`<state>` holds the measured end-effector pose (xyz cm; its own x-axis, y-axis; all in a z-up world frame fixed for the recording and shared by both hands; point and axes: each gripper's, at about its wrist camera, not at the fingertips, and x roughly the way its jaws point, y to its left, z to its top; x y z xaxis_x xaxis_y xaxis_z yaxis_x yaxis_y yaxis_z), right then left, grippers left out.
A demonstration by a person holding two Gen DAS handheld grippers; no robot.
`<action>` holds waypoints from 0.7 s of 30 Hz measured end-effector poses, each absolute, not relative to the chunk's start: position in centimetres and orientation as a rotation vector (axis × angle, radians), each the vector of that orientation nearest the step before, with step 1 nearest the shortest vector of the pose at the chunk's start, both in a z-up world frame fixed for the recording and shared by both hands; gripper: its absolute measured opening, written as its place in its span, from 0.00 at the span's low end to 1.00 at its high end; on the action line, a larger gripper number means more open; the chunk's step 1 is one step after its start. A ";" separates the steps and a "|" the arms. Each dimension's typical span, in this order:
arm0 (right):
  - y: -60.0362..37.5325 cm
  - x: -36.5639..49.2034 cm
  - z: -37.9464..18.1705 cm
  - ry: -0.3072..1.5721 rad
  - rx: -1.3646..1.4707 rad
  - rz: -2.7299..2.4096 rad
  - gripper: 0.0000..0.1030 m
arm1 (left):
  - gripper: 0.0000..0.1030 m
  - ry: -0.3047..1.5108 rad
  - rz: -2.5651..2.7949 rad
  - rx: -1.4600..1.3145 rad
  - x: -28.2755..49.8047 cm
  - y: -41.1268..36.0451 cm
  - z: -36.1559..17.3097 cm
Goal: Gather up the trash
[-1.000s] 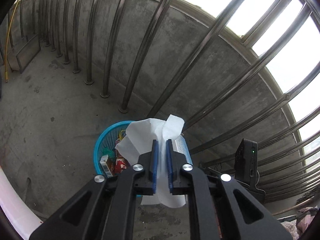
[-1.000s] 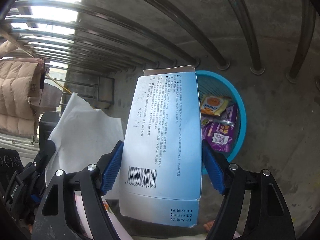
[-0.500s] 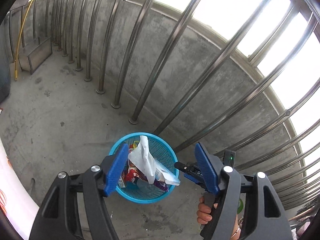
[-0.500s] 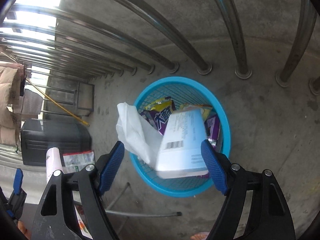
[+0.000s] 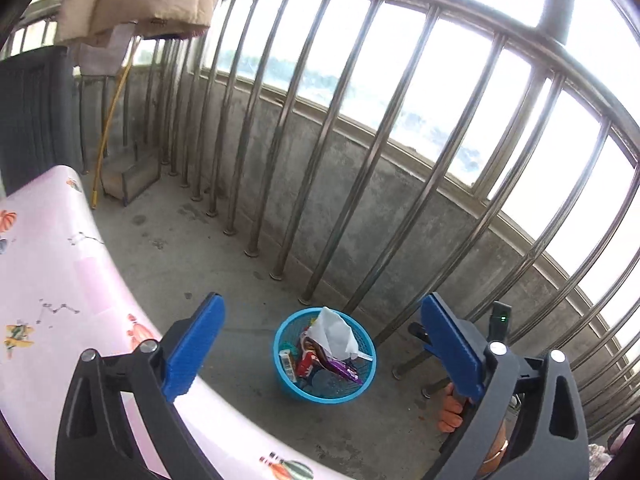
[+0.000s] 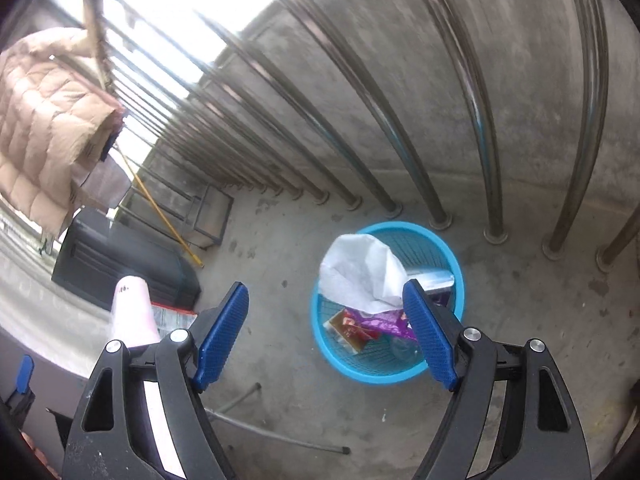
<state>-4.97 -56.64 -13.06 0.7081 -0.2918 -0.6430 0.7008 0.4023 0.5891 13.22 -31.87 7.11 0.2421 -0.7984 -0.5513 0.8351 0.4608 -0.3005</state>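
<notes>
The trash now sits in the blue basket [image 5: 325,360], ahead of and below my left gripper [image 5: 320,354]: a white tissue [image 5: 334,334] on top of snack wrappers [image 6: 372,322]. Both the left gripper and my right gripper [image 6: 326,332] are empty, jaws wide apart and opening further, nothing between them. I judge these drops done; whether more litter waits on the pink-clothed table [image 5: 48,272] beside me, I cannot tell.
</notes>
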 end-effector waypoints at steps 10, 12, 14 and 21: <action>-43.0 -4.6 -2.5 0.395 0.475 -0.596 0.92 | 0.95 0.654 -0.785 -0.019 8.1 -17.2 9.3; -40.4 -4.4 -1.7 0.396 0.406 -0.571 0.92 | 0.95 0.636 -0.650 -0.008 7.0 -14.6 8.9; -37.9 -4.5 -1.5 0.383 0.379 -0.517 0.92 | 0.95 0.629 -0.522 0.016 6.1 -12.2 8.2; -29.7 -4.1 -1.0 0.486 0.234 -0.383 0.92 | 0.95 0.658 -0.262 0.047 2.9 -4.6 4.7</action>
<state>-4.10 -29.73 -1.04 0.8154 -0.3006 -0.4947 0.4101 0.9031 0.1273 2.85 -4.63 4.71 0.7594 -0.2259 -0.6102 0.2558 0.9659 -0.0392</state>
